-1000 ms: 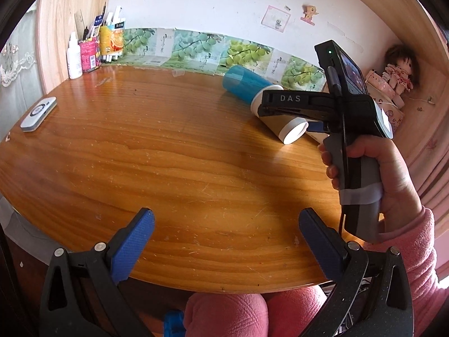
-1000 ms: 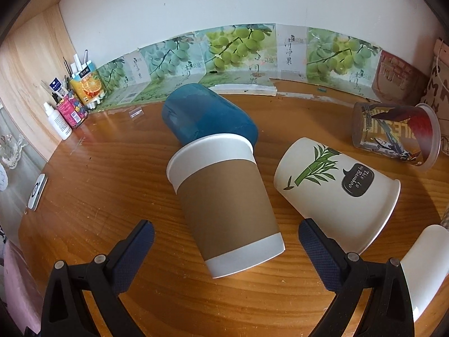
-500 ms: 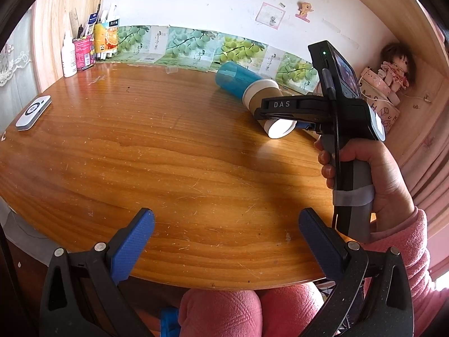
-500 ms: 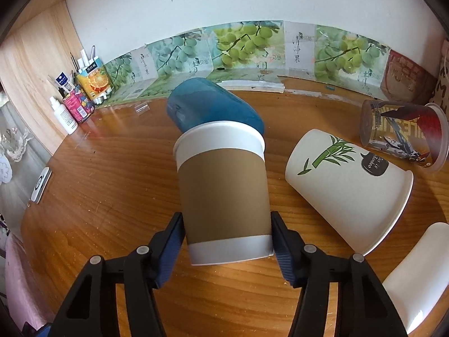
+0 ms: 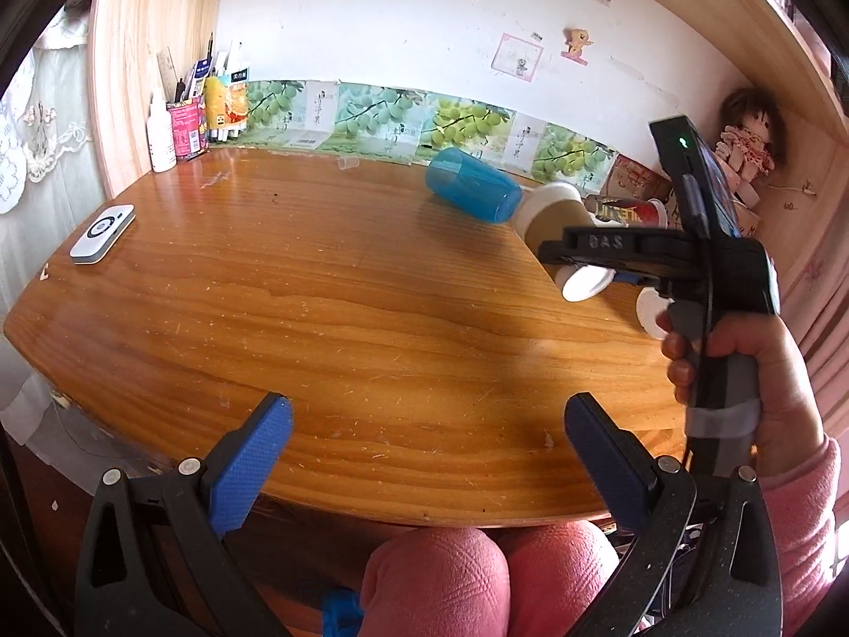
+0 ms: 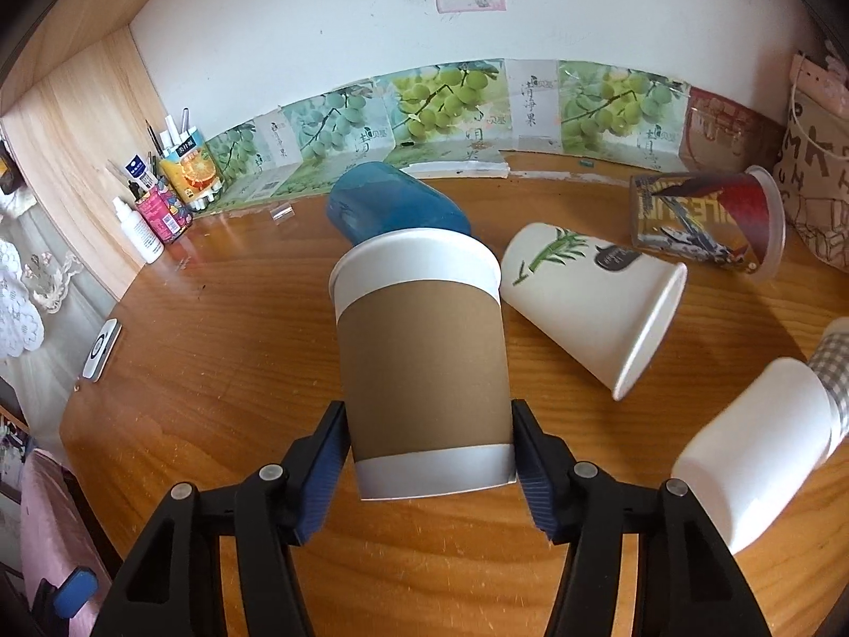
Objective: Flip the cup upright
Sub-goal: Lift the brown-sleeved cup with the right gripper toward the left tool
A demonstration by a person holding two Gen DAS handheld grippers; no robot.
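Observation:
A white paper cup with a brown sleeve (image 6: 422, 366) is held between the blue pads of my right gripper (image 6: 430, 451), which is shut on its narrow base end. The cup's wide rim points away from the camera and it is lifted off the wooden table (image 6: 223, 371). In the left wrist view the same cup (image 5: 554, 223) shows in the right gripper (image 5: 589, 270) at the table's right side. My left gripper (image 5: 427, 446) is open and empty over the table's near edge.
A blue cup (image 6: 395, 207) lies on its side just behind the held cup. A white bamboo-print cup (image 6: 589, 300), a printed plastic cup (image 6: 705, 220) and a plain white cup (image 6: 759, 446) lie on their sides to the right. A white remote (image 5: 102, 233) and bottles (image 5: 183, 122) are at the left.
My right gripper went from open around the brown-sleeved cup to shut on it, then lifted it off the table. The left gripper stayed open and shifted only a little.

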